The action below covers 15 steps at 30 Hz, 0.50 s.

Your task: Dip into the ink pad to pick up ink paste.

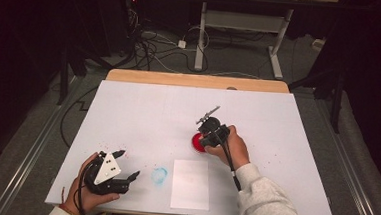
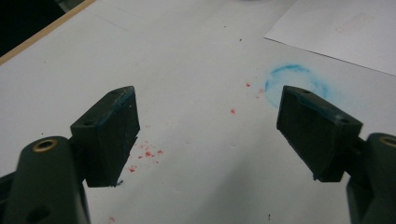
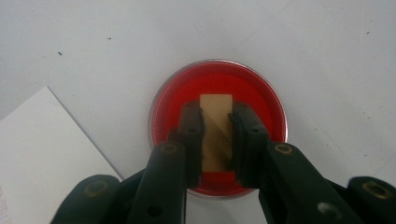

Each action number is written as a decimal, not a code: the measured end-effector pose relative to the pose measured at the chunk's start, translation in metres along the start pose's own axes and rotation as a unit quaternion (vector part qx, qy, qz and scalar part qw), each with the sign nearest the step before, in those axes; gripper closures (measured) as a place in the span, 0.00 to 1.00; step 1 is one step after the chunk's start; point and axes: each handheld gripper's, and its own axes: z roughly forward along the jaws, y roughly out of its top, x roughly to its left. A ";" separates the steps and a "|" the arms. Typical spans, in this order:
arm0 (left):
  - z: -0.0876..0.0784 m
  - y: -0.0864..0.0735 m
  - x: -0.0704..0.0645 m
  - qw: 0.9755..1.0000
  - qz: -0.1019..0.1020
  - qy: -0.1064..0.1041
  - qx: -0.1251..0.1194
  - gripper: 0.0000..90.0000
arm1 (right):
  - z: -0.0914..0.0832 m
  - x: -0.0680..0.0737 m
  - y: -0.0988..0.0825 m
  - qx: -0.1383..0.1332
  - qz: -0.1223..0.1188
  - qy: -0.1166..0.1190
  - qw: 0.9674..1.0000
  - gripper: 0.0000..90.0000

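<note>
The bench (image 1: 143,109) is covered by a white sheet that reaches nearly to its edges, with a strip of bare wood along the far side. On it, close to the near edge and right of centre, lies a sheet of paper (image 1: 191,183), and just left of that a smudged blue ring (image 1: 159,175); fine red specks dot the surface around both.

The right hand-held gripper (image 1: 207,138), held in the person's right hand (image 1: 233,149), sits over a round dish (image 1: 197,142) of red paint that stands on the bench just beyond the far right corner of the paper. In the right gripper view the dish (image 3: 163,116) lies directly under the jaws, which point down into it and are clamped together on a small tan block (image 3: 216,133). The block stands upright between the pads, its far end over the middle of the red pool, its near end hidden between the jaws; whether it touches the paint I cannot tell.

The left hand-held gripper (image 1: 128,165) rests low near the front left corner of the bench, well apart from the dish, held in the left hand (image 1: 91,189). In the left gripper view its jaws stand wide apart with nothing between them, blue traces on the pads (image 2: 114,135), and the blue ring (image 2: 299,81) just beyond the right pad.
</note>
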 end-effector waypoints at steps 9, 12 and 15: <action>-0.001 0.001 0.000 1.000 0.001 0.005 -0.001 0.23 | 0.001 0.007 0.004 0.015 -0.023 -0.024 0.999 0.85; 0.000 0.001 0.000 1.000 0.002 0.004 0.000 0.23 | 0.001 0.006 0.004 0.017 -0.022 -0.023 0.999 0.85; 0.000 0.001 -0.001 1.000 0.000 0.003 -0.001 0.23 | 0.001 0.006 0.004 0.014 -0.016 -0.018 1.000 0.85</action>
